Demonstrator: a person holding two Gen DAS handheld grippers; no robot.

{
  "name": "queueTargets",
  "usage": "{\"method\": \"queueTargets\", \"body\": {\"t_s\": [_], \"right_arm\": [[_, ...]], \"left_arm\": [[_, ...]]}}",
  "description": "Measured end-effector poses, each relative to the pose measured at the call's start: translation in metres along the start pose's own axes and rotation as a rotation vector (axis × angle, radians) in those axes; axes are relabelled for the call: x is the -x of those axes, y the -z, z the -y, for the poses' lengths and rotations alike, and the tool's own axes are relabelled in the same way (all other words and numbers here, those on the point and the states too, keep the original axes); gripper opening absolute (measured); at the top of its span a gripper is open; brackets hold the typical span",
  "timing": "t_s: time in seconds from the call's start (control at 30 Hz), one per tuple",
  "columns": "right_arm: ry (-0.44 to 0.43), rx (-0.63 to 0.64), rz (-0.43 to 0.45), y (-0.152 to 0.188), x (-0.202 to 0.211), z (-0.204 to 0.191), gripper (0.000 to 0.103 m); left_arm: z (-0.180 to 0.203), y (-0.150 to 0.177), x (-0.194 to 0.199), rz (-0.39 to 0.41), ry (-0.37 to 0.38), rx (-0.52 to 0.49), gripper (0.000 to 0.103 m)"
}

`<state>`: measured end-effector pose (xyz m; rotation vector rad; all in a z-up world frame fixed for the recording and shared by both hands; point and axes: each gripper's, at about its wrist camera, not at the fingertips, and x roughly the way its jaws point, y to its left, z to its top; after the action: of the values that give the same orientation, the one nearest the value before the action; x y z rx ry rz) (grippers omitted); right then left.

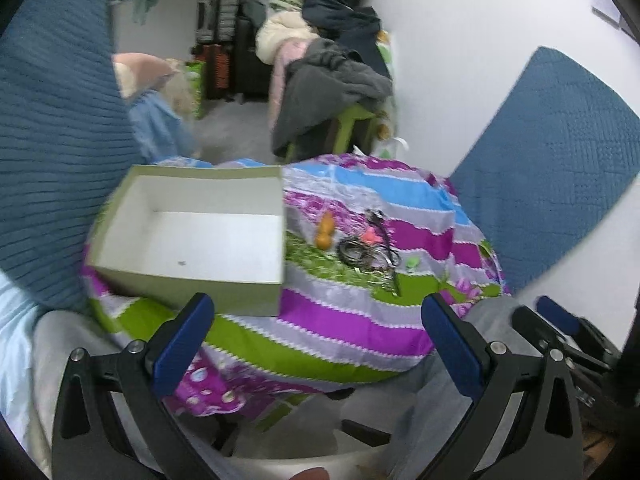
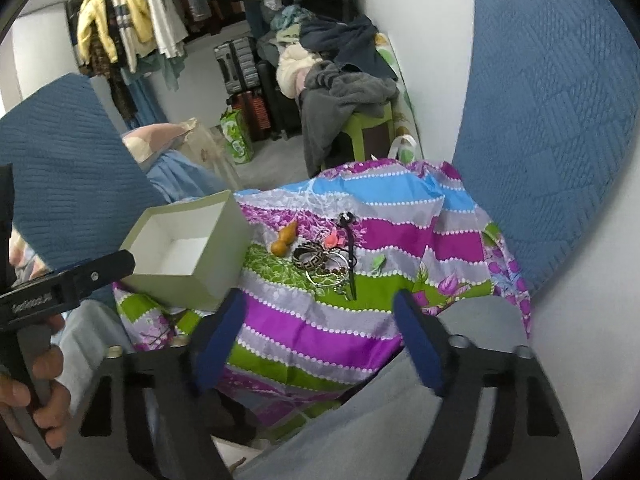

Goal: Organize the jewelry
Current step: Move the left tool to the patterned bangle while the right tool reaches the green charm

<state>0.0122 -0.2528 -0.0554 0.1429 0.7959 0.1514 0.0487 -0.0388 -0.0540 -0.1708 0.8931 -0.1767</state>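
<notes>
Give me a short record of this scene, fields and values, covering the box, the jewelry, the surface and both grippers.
surface: striped floral cloth in purple, green, blue and grey
box: open pale box, interior looks empty apart from a small dark speck
jewelry: pile of bangles on the cloth, right of the box
other items: small orange gourd, pink piece, dark strap, all beside the bangles
left gripper: open, holding nothing, short of the box
right gripper: open, holding nothing, short of the pile
</notes>
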Motion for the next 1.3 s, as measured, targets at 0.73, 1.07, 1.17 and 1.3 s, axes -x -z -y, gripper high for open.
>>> {"method": "queueTargets", "body": {"t_s": [0.73, 1.07, 1.17, 1.3], "right_arm": [[-0.005, 0.032, -0.057, -0.024, -0.11, 0.046, 0.057], [-0.013, -0.037, -0.186, -0.029, -0.181, 0.065, 0.038], [0.006, -0.024, -0.216, -0.03, -0.2, 0.065, 0.037], [0.026, -0.049, -0.27, -0.029, -0.225, 0.075, 0.034]], "left_arm": [[0.043, -0.029, -0.132, -0.132, 0.117, -0.058, 0.07], [0.052, -0.026, -0.2, -0.244, 0.154, -0.06, 0.047], [0.053, -0.029, -0.215, -0.248, 0.142, -0.081, 0.044], [0.051, -0.031, -0.235, -0.263, 0.144, -0.082, 0.043]]}}
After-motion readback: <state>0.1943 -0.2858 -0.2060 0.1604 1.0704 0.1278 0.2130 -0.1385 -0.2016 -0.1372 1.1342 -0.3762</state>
